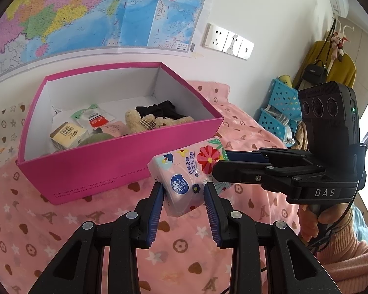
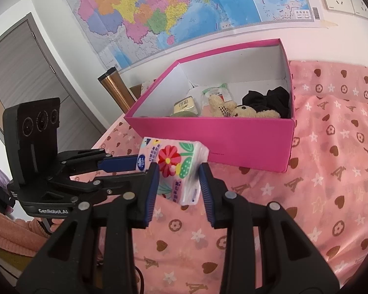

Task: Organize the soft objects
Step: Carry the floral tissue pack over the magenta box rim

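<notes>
A pink tissue pack [image 1: 184, 171] with a red flower print hangs just above the bedspread, in front of the pink box [image 1: 105, 164]. My left gripper [image 1: 184, 187] is shut on its near end, blue pads pressing both sides. My right gripper [image 1: 222, 164] comes in from the right and is shut on the flowered end. In the right wrist view the tissue pack [image 2: 176, 169] sits between my right gripper [image 2: 178, 171] pads, with the left gripper [image 2: 135, 169] clamped on its left end. The open pink box [image 2: 208, 134] holds a teddy bear [image 2: 243, 111], a black cloth [image 2: 269, 100] and small packets [image 2: 185, 105].
A pink patterned bedspread [image 1: 61, 220] covers the surface. The box stands close to the wall with a map [image 1: 85, 12] and sockets [image 1: 228, 40]. Blue baskets [image 1: 279, 107] stand at the right. A copper tumbler [image 2: 115, 88] is left of the box. A hand in a pink sleeve [image 1: 336, 245] holds the right gripper.
</notes>
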### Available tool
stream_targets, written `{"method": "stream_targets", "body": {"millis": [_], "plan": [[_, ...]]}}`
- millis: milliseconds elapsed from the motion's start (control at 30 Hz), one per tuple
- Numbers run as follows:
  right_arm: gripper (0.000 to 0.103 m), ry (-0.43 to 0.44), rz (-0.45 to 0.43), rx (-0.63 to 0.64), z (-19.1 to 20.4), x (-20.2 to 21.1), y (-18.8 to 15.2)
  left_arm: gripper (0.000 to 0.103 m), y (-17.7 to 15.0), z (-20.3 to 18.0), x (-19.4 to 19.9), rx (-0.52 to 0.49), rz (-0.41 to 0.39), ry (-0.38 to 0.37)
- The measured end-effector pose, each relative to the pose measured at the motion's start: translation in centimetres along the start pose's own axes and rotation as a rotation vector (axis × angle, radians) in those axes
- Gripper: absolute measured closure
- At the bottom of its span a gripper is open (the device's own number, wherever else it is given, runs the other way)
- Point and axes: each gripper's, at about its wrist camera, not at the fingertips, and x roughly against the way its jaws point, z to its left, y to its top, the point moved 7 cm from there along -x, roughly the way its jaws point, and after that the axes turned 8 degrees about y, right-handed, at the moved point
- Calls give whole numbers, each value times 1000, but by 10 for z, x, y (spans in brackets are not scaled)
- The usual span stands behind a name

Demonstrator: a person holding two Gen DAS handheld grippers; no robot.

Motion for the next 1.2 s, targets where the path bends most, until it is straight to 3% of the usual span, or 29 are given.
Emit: {"method": "stream_targets", "body": {"millis": [1200], "plan": [[65,6,-16,25,1,-1,14,70,11,4,5,2,-29,4]]}}
